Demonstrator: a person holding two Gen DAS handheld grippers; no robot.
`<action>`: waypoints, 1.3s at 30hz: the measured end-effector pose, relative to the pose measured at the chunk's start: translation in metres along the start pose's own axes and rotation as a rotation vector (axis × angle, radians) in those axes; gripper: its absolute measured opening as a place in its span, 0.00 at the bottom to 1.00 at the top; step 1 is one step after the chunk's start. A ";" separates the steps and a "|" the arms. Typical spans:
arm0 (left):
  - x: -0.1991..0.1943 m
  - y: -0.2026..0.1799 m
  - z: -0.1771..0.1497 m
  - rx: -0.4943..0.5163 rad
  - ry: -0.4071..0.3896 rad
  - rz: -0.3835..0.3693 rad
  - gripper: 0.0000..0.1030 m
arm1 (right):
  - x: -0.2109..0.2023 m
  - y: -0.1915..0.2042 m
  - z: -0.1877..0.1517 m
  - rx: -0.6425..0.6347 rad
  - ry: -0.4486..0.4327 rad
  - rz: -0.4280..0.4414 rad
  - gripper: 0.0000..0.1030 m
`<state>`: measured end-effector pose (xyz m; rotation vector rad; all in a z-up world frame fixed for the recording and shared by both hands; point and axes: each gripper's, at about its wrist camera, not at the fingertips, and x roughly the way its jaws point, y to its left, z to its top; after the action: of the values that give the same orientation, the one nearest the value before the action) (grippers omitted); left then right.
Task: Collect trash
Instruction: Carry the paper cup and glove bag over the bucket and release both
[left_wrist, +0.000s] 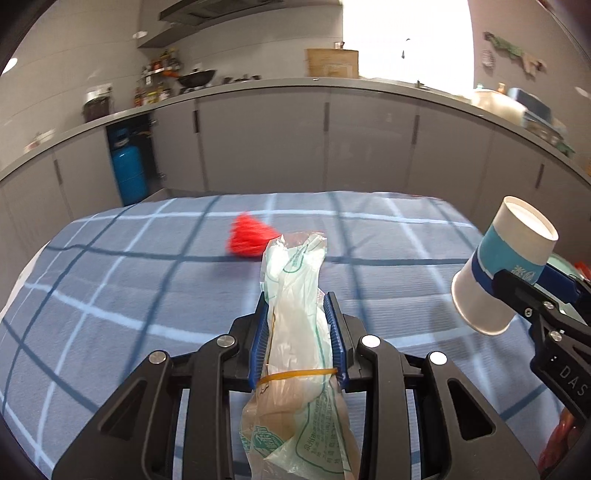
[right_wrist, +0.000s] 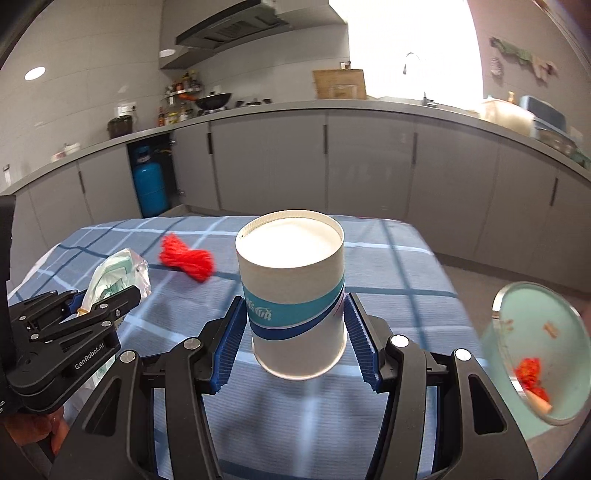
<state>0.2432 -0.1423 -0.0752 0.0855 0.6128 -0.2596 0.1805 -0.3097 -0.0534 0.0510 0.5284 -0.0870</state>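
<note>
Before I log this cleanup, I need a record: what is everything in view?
plastic wrapper: one, clear with green print and a rubber band, held in the left claw
paper cup: one, white with blue bands, held in the right claw
red yarn bundle: one, red, lying on the cloth
checked tablecloth: one, blue
bin: one, pale green, right of the table, scraps inside
gas cylinder: one, blue, under the counter
left claw: shut on the wrapper
right claw: shut on the cup
</note>
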 end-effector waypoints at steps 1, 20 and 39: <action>0.000 -0.012 0.002 0.009 -0.002 -0.020 0.29 | -0.004 -0.009 0.000 0.003 -0.003 -0.017 0.53; -0.007 -0.218 0.030 0.222 -0.034 -0.287 0.30 | -0.053 -0.193 -0.032 0.237 -0.049 -0.326 0.53; 0.043 -0.337 0.028 0.331 0.048 -0.414 0.32 | -0.041 -0.278 -0.074 0.439 0.051 -0.421 0.63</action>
<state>0.2031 -0.4812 -0.0784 0.2856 0.6274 -0.7612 0.0815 -0.5782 -0.1035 0.3711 0.5574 -0.6140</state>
